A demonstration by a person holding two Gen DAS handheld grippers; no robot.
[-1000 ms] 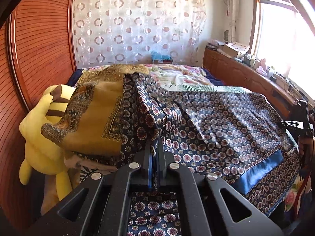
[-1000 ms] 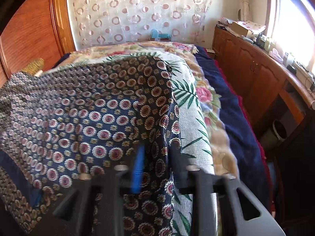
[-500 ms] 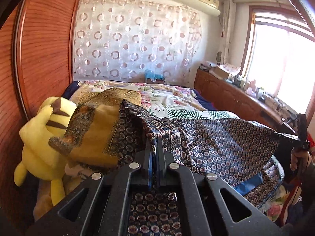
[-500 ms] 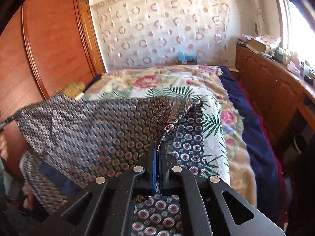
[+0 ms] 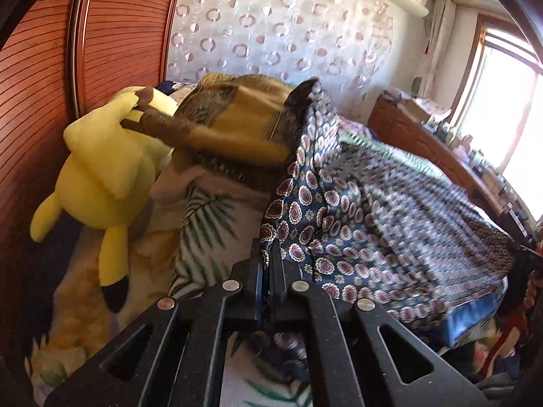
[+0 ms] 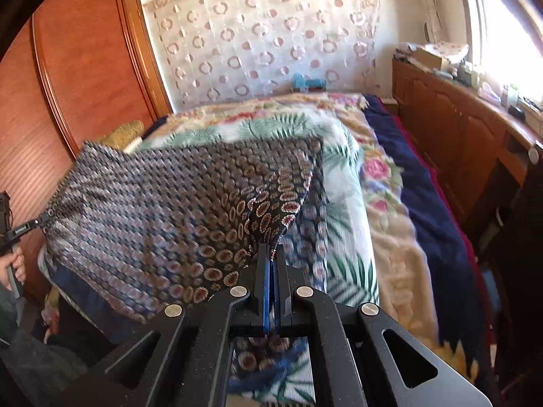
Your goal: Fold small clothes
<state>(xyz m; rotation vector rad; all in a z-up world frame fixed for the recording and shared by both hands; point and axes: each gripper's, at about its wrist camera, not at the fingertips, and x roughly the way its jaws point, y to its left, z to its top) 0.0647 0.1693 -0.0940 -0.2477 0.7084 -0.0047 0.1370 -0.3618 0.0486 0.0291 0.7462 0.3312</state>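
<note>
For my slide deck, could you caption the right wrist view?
Right hand-held gripper pinches a corner of the navy medallion-print cloth, lifted over the floral bedspread.

Sunlit bedroom, wood-panelled.
Circle-patterned curtain (image 6: 264, 47) behind floral bed (image 6: 383, 183); reddish wardrobe (image 6: 88, 68) left, low cabinets (image 6: 451, 129) under bright window (image 5: 509, 129).
</note>
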